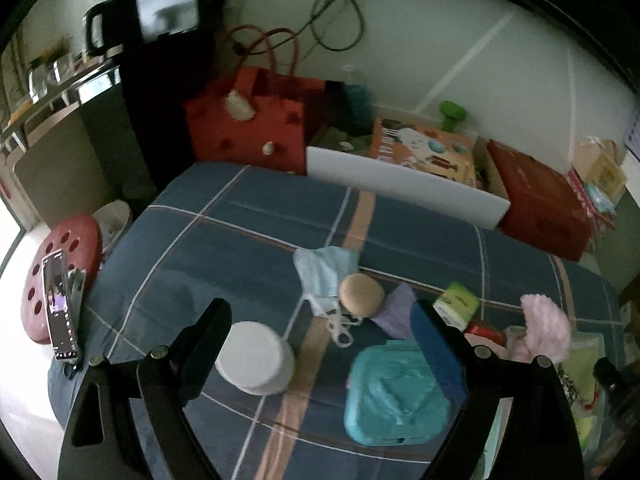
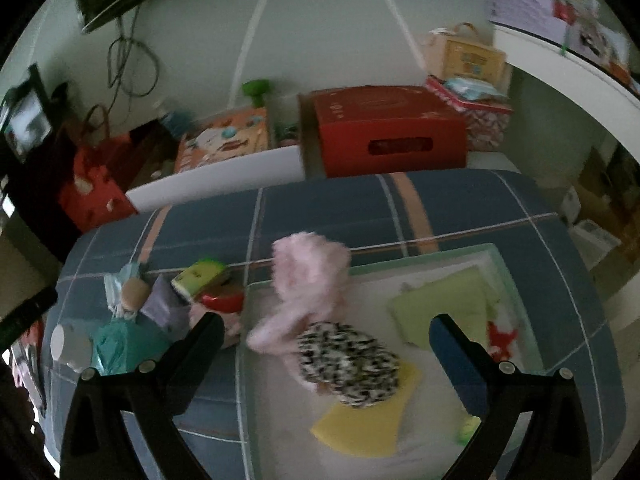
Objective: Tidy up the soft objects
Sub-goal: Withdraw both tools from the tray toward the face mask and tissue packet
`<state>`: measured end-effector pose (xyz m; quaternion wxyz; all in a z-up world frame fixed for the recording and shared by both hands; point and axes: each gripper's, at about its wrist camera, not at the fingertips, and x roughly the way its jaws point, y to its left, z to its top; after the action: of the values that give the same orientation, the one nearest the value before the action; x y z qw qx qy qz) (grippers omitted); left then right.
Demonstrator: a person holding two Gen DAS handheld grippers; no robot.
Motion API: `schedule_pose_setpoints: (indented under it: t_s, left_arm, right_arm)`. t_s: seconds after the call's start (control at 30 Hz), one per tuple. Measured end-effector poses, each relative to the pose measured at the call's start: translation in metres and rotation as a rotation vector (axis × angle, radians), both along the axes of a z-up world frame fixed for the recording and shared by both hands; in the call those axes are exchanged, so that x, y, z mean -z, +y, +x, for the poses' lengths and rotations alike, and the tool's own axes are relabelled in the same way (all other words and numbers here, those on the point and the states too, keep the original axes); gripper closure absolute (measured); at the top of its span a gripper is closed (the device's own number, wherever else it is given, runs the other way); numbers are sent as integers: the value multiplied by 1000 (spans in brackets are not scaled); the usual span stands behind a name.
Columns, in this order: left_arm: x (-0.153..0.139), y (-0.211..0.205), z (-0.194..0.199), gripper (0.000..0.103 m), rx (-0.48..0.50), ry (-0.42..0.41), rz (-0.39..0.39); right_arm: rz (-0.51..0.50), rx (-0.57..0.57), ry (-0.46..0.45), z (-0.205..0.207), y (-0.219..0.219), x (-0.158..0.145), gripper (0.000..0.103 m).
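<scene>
On the plaid bed lie a blue face mask (image 1: 324, 276), a tan round puff (image 1: 361, 294), a purple cloth (image 1: 396, 312), a white round pad stack (image 1: 256, 357) and a teal wipes pack (image 1: 394, 394). My left gripper (image 1: 320, 340) is open above them, the white stack near its left finger. A clear bin (image 2: 416, 264) holds a pink fluffy item (image 2: 310, 280), a leopard-print item (image 2: 348, 362), a green cloth (image 2: 444, 308) and a yellow cloth (image 2: 364, 424). My right gripper (image 2: 326, 344) is open over the bin, empty.
A green box (image 1: 458, 303) and a red item (image 2: 222, 301) lie beside the bin. A white board (image 1: 400, 184), red boxes (image 2: 384, 132) and a red bag (image 1: 244, 128) stand behind the bed. A red stool with a phone (image 1: 60, 304) stands at the left.
</scene>
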<state>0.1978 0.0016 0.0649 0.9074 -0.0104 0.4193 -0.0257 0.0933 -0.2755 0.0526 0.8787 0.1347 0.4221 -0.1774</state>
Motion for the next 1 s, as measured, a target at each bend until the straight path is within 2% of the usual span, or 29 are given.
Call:
schedule_pose_setpoints:
  t_s: [0.23,0.37,0.47,0.6,0.73,0.77,0.87,1.0]
  left_arm:
    - [2,35,6,12,-54,18,-34]
    - [4,54,11,12,-85,31,-49]
    - [9,63,21,12,-102,46,-60]
    - [20,70,37,12,-40,78,-92]
    - [28,79,59,12,-27,105,-61]
    - [29,80,66,12,-12,113,-61]
    - [31,78,84,12,56,139,13]
    - [33,75,101,12,137,203,14]
  right_arm:
    - [-2,-95,13,23,37,8,0]
    - [51,-126,-19,31,49,12,0]
    - [49,-146,-43,38,58,14,0]
    - [71,-161,-66,47,61,18,0]
    - [60,-166,-55,54,64,21,0]
    - [53,-176,-48,56,66,22,0]
    - [45,-205,-40,63,71,23,0]
    - [96,-264,-10,82,73,24,0]
